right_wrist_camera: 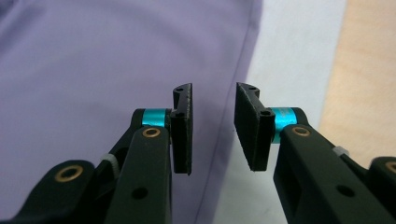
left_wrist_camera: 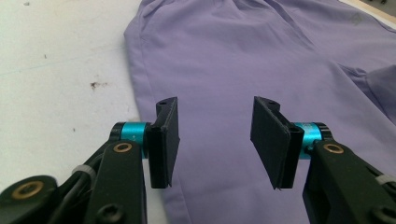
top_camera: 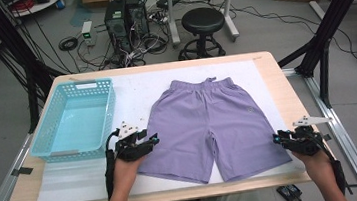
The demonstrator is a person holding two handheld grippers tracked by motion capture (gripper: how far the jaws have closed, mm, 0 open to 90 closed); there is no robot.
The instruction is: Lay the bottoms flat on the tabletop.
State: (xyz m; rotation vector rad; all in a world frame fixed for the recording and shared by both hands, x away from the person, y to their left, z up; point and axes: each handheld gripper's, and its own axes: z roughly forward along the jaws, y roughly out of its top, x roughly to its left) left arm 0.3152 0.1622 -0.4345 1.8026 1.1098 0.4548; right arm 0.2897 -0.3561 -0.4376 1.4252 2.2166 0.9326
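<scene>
A light wooden table [top_camera: 268, 66] carries a white foam mat [top_camera: 74, 184] that covers most of its top. Spread flat across the middle of that mat lies a pair of lilac fabric shorts [top_camera: 209, 122] with an elastic waistband, the waist toward the far edge and the two leg hems toward the person. To the left of the shorts, near but not touching them, stands a rectangular turquoise plastic basket [top_camera: 108, 108] with latticed walls; its floor is bare, with nothing lying in it. The left gripper [top_camera: 151, 141], held in the person's left hand [top_camera: 126, 169], sits at the outer edge of the left leg, low over the cloth; in the left gripper view its two black jaws stand well apart above the lilac fabric, with nothing pinched between them and the side hem running just past the left-hand jaw. The right gripper [top_camera: 276, 139], held in the right hand [top_camera: 316, 161], sits at the outer edge of the right leg near its hem; in the right gripper view its jaws are parted by a narrower gap, straddling the seam where the cloth meets the white mat, and no fabric is clamped.
</scene>
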